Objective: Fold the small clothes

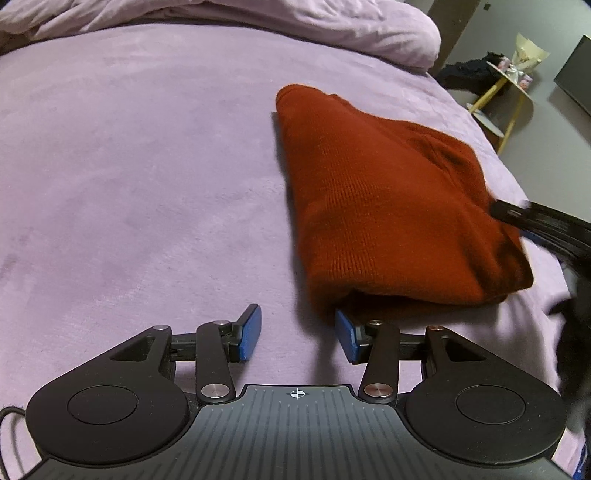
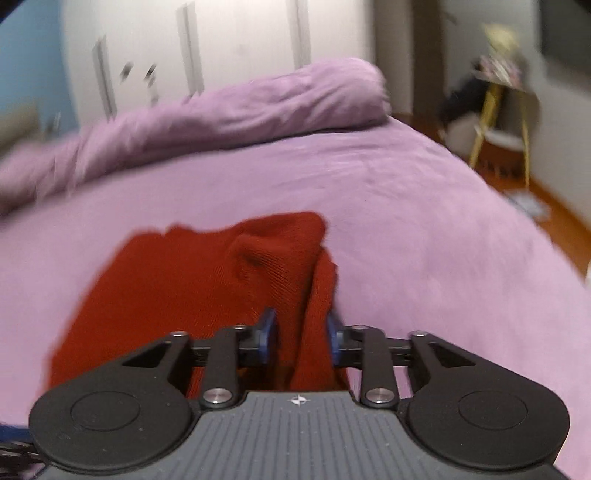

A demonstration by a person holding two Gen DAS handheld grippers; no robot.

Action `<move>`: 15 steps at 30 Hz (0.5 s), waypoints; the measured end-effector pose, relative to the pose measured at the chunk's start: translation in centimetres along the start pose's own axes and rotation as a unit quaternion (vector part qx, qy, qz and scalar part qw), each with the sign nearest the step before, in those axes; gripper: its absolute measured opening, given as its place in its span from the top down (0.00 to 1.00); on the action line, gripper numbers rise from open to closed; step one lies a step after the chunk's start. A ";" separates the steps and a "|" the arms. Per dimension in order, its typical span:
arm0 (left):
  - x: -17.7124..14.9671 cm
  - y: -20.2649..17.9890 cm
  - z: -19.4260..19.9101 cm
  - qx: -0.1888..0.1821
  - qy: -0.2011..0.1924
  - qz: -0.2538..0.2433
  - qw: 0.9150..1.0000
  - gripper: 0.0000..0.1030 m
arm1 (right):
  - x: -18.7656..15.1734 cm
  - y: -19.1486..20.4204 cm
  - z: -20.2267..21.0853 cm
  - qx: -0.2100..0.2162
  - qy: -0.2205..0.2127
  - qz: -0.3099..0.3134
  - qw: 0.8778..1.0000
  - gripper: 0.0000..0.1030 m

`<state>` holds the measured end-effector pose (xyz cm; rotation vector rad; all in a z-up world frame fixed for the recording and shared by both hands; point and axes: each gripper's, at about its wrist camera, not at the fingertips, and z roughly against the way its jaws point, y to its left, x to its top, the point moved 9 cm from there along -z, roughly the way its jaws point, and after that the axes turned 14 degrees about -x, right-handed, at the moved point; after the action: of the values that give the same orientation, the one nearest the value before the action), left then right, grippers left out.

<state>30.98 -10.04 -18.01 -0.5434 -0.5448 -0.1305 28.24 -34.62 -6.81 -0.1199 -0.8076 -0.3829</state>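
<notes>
A rust-red knit garment lies folded on the lilac bed cover, right of centre in the left wrist view. My left gripper is open and empty at the garment's near left corner, its right pad touching the fabric edge. In the right wrist view the garment fills the lower middle, blurred. My right gripper is open with a raised fold of the red fabric standing between its blue pads. The right gripper's fingers also show at the garment's right edge in the left wrist view.
A rumpled lilac duvet lies along the far side of the bed. Beyond the bed's right edge stands a small yellow-legged side table with dark cloth and small items. White wardrobe doors stand behind the bed.
</notes>
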 end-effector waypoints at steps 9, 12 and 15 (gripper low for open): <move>0.4 -1.8 -1.5 0.023 -0.003 -0.024 0.999 0.51 | -4.7 -1.8 0.9 0.102 0.068 -0.169 0.978 0.54; 0.8 -1.4 -1.6 0.024 -0.002 -0.010 1.000 0.51 | -4.4 -1.5 0.6 0.075 0.084 -0.162 0.980 0.58; 0.8 -0.9 -1.2 0.023 -0.005 0.002 1.000 0.50 | -4.8 -2.5 2.1 0.058 0.085 -0.170 0.980 0.58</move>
<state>32.01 -11.46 -18.03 -0.5002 -0.5555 -0.1102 22.89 -35.04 -8.96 0.1608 -0.6796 -0.6593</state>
